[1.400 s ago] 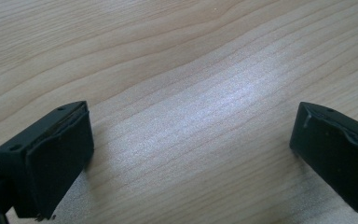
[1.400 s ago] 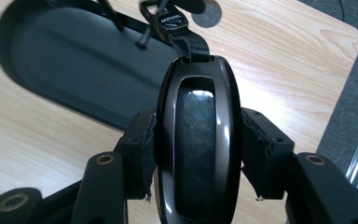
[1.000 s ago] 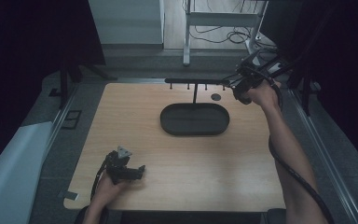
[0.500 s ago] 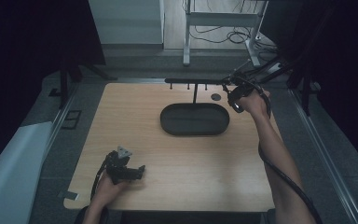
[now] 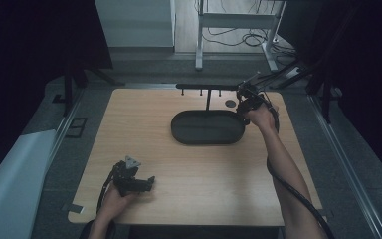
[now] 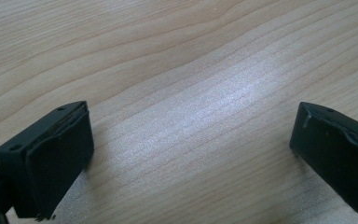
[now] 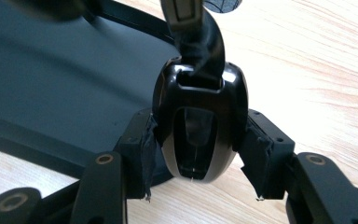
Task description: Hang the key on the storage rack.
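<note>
At far right table edge, just beside tray: glossy black oval earcup with black headband stem (image 7: pixel 200 126), clamped between right gripper (image 7: pixel 198 156) pads. Black oval tray (image 5: pixel 207 128) with hook stand (image 5: pixel 208 88) behind. Step, my read: placing it on tray. Next: lower, release. Left gripper (image 6: pixel 191 154) near-left on wooden table (image 5: pixel 189 174), jaws wide, empty.

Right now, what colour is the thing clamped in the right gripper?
Glossy black earcup with a black band, clearest in the right gripper view.
</note>
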